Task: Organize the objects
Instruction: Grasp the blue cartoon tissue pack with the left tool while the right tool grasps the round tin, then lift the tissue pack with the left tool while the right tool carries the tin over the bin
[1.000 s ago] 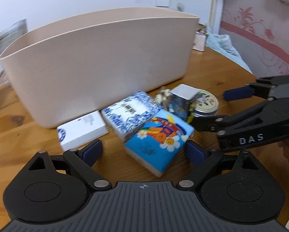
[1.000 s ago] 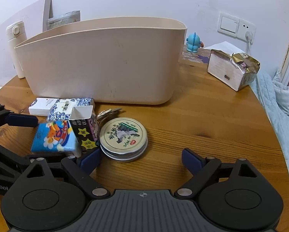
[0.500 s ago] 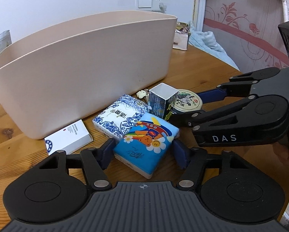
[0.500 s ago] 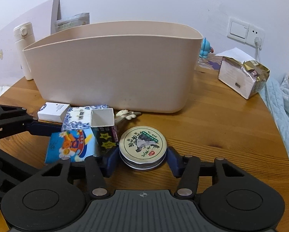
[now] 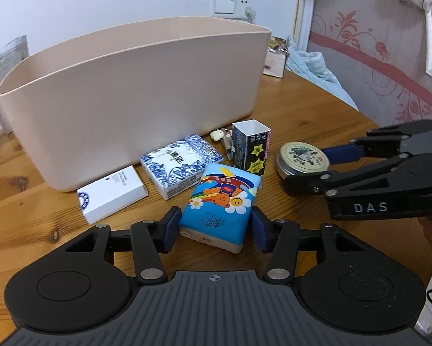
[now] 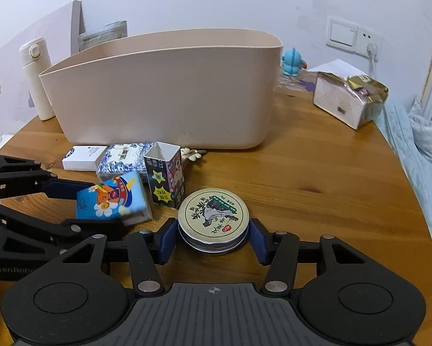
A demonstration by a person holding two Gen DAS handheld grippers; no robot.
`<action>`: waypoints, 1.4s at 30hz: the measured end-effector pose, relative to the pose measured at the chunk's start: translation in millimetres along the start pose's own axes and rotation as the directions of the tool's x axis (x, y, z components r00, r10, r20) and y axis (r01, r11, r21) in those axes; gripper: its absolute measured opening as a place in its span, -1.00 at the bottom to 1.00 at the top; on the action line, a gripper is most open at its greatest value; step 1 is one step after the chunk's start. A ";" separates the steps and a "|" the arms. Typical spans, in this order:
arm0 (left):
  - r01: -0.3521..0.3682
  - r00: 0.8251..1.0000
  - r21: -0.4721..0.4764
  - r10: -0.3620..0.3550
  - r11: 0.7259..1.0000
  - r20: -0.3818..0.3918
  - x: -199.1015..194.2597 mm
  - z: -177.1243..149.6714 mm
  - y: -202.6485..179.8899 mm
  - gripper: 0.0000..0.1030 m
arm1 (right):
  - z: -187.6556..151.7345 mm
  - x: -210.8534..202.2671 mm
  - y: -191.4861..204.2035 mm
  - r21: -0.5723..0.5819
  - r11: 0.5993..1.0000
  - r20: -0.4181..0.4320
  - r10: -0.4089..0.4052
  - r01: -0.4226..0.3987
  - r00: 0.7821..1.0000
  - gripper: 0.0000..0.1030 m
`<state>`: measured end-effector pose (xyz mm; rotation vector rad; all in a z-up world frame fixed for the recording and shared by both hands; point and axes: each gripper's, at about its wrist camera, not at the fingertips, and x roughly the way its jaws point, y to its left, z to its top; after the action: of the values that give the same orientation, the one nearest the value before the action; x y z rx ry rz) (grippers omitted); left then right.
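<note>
My left gripper (image 5: 213, 230) has its jaws closing on the blue cartoon tissue pack (image 5: 220, 203), which sits between the blue pads (image 5: 169, 229); the left pad meets the pack's side and the right pad sits at its other edge, the pack lying on the wooden table (image 5: 288, 109). My right gripper (image 6: 213, 238) is clamped on the round tin (image 6: 213, 218), a flat metal tin with a green plant print on its lid, both pads against its rim, the tin resting on the table. Just beyond the tissue pack: a blue-and-white patterned tissue pack (image 5: 181, 165), lying flat and touching the cartoon pack's far corner. Left of that: a white box (image 5: 112, 193) with a blue round emblem, flat on the table, near the foot of the bin. Between the two grippers: a small open-topped carton (image 5: 252, 148), dark with yellow stars, standing upright just beside the cartoon pack. Behind the carton: a small pale trinket (image 5: 221, 135), too small to identify. Behind all of these: a large beige bin (image 5: 135, 95), open-topped, standing upright on the table. Further out in the right wrist view: a cream flask (image 6: 37, 79) left of the bin, a blue figurine (image 6: 292, 62) right of it, and a gold-wrapped box (image 6: 350, 99) near the table's right edge.
</note>
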<state>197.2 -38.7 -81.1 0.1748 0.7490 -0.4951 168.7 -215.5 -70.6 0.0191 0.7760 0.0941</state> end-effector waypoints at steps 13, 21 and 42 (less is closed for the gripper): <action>-0.016 0.999 -0.034 0.018 0.999 0.044 -38.8 -4.7 13.5 0.00 | 2.6 -30.9 2.1 0.010 0.999 0.059 -0.032 0.031 0.998 -0.02; -0.076 0.994 -0.089 0.083 0.993 0.072 -70.6 3.3 32.6 0.00 | 13.3 -54.2 -3.1 0.011 0.998 0.123 -0.062 0.061 0.991 -0.02; -0.186 0.952 -0.085 0.201 0.979 0.232 -124.1 66.1 62.2 0.00 | 66.1 -83.4 10.2 -0.030 0.996 0.270 -0.077 0.089 0.960 -0.02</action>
<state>190.5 39.7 51.0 0.1258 0.5036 -0.2981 154.9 -211.9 35.3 -0.0400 0.5018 0.0271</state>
